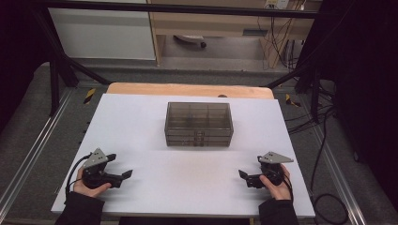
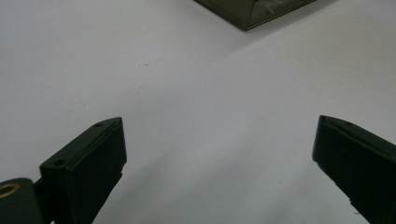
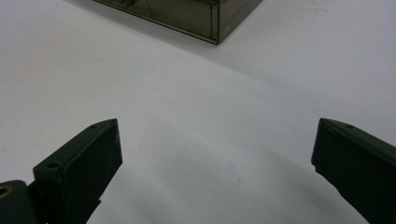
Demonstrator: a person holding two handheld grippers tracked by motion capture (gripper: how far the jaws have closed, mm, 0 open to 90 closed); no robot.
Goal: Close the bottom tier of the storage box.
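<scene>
A smoky see-through drawer box stands in the middle of the white table top, its stacked drawer fronts facing me. My left gripper rests near the front left of the table, held by a hand, jaws wide apart with nothing between them. My right gripper rests near the front right, also open and empty. In the left gripper view the left gripper points over bare table with a corner of the box at the top. In the right gripper view the right gripper faces a corner of the box.
A wooden edge runs behind the white top. Black frame struts rise at both back sides. Cables trail on the grey floor to the right. Bare table lies between both grippers and the box.
</scene>
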